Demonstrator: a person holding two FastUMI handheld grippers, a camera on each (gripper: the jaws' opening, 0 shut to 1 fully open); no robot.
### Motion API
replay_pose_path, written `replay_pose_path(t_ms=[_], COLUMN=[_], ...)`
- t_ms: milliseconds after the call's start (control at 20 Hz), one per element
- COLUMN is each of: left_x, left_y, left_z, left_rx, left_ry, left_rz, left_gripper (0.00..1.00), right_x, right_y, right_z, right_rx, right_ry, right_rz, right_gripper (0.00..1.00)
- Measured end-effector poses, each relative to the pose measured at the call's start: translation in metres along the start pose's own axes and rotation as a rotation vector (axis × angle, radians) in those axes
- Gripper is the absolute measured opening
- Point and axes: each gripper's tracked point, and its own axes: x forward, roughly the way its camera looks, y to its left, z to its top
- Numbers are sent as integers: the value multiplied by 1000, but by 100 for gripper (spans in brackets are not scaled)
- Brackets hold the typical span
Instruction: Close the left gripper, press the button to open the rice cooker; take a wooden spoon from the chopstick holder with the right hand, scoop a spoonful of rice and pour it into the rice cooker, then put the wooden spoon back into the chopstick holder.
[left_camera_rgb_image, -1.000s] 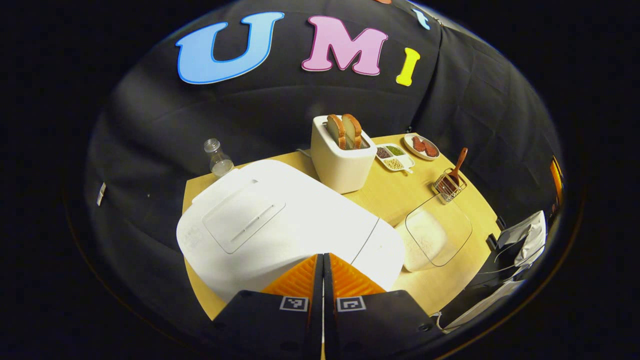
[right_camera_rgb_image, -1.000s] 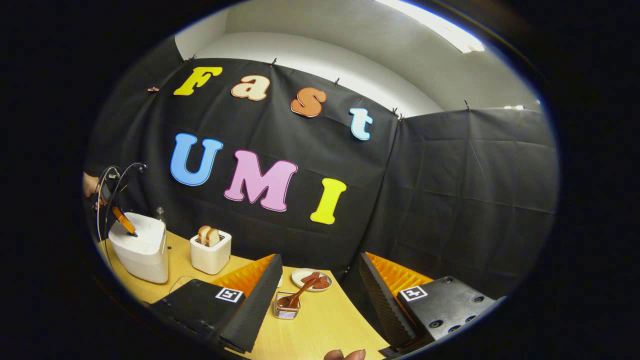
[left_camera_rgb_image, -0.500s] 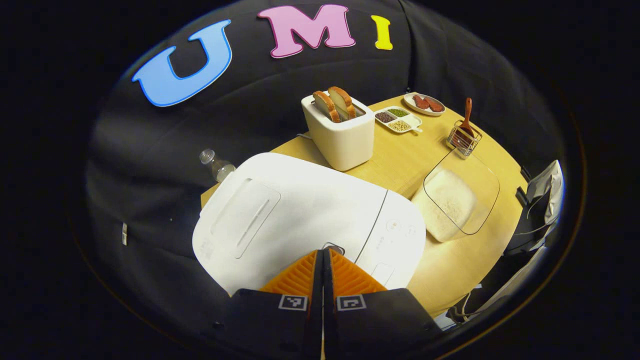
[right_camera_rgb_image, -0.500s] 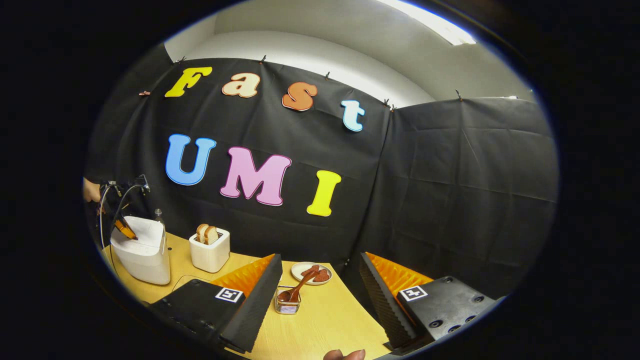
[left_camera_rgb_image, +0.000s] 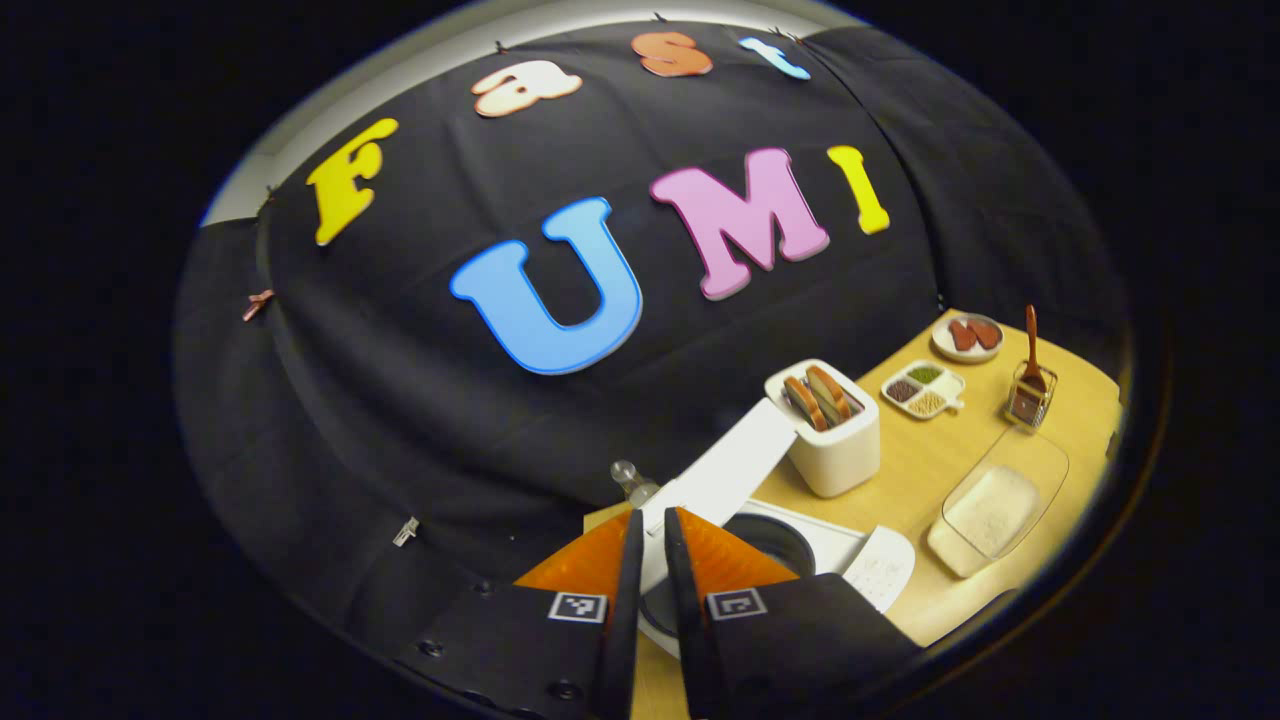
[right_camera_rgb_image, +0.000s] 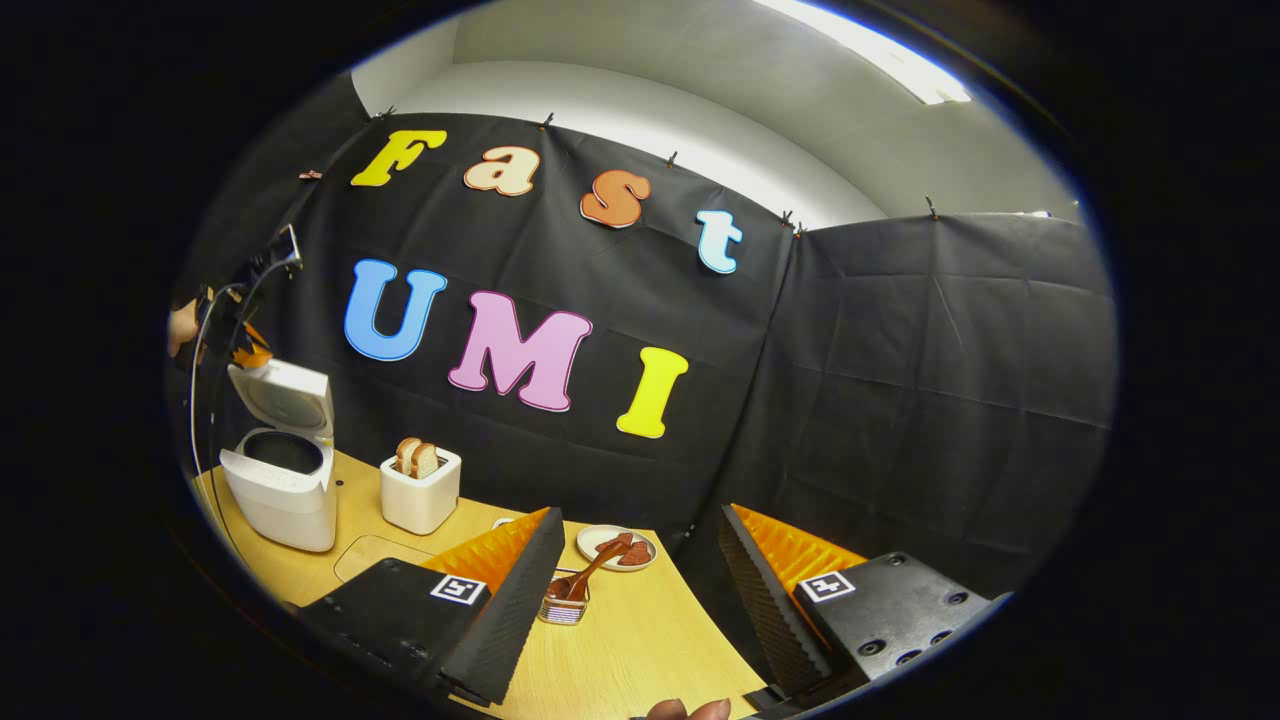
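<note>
On the left of the tabletop (right_camera_rgb_image: 640, 640), the rice cooker (right_camera_rgb_image: 278, 490) stands with its lid up and its dark pot bare; half a second ago it was shut. My left hand-held gripper (left_camera_rgb_image: 645, 530), fingers nearly together and holding nothing, has risen above it. Next come the toaster (right_camera_rgb_image: 420, 495) with two slices, then the chopstick holder (right_camera_rgb_image: 563, 607) with the wooden spoon (right_camera_rgb_image: 585, 578). My right hand-held gripper (right_camera_rgb_image: 640, 570) gapes wide, empty.

On the tabletop (left_camera_rgb_image: 905, 470) stand the open cooker (right_camera_rgb_image: 280, 480), a bottle (left_camera_rgb_image: 633, 481) behind it, a toaster (left_camera_rgb_image: 826, 440), a divided dish (left_camera_rgb_image: 922, 389), a plate (left_camera_rgb_image: 966, 337), the wire holder (left_camera_rgb_image: 1029, 397) and a clear rice tub (left_camera_rgb_image: 995, 505).
</note>
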Motion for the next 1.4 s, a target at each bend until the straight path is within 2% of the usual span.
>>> replay_pose_path(t_ms=[150,200,250,400,550,700,800,950,1100,1250,1400], left_x=[-39,-46,-65,-109,-136,-161,-176,-191,-201,-212,-223], left_y=[8,11,16,17,-3,-2,-9,-24,-34,-49,-47], left_z=[9,12,13,17,7,12,15,11,2,3,6], left_rx=[-52,-71,-93,-194,-270,-301,-360,-443,-463,-477,-473], left_ry=[-88,-120,-153,-227,-223,-260,-290,-298,-278,-281,-296], left_rz=[42,63,91,133,83,113,127,119,123,109,147], left_gripper=[84,95,98,96,96,96,96,96,96,97,98], right_x=[1,2,3,5,5,3,4,9,14,20,35], right_y=[5,7,9,17,21,26,28,18,13,11,7], right_z=[1,0,-1,2,8,11,12,7,5,10,-2], right_rx=[-3,-6,-11,-19,-14,23,38,33,31,34,62], right_ry=[-5,-5,-4,-10,-27,-33,-37,-36,-42,-71,-56], right_rz=[26,36,46,76,92,109,125,107,104,131,149], right_gripper=[97,97,97,97,97,97,97,97,97,97,97])
